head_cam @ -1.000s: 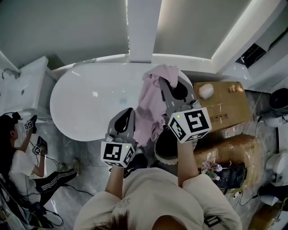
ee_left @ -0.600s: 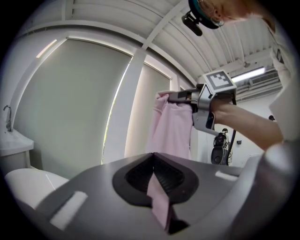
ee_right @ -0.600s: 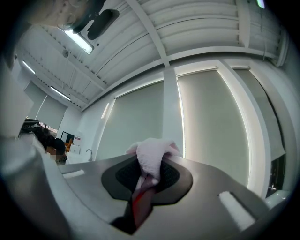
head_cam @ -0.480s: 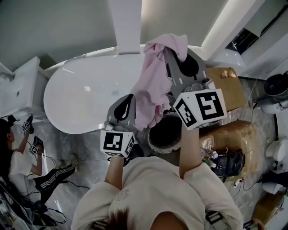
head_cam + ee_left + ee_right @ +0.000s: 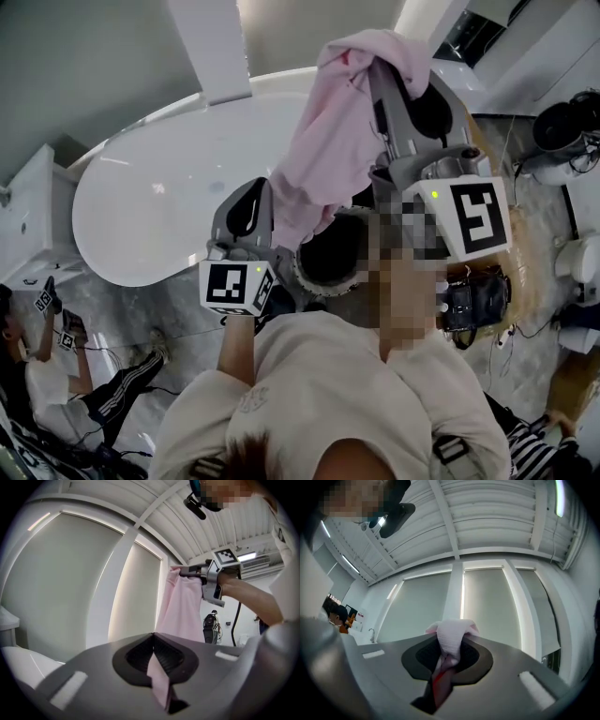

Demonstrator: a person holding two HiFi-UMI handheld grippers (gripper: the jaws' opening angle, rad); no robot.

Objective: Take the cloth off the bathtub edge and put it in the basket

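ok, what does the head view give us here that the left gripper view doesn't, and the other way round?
Head view only: the white bathtub, the basket by the lower end of the cloth, and a person sitting on the floor at lower left.
Left gripper view only: the left gripper close up, jaws shut on a narrow strip of the cloth, plus the ceiling and window panels.
Both: the pink cloth hanging from the right gripper and that gripper's marker cube.
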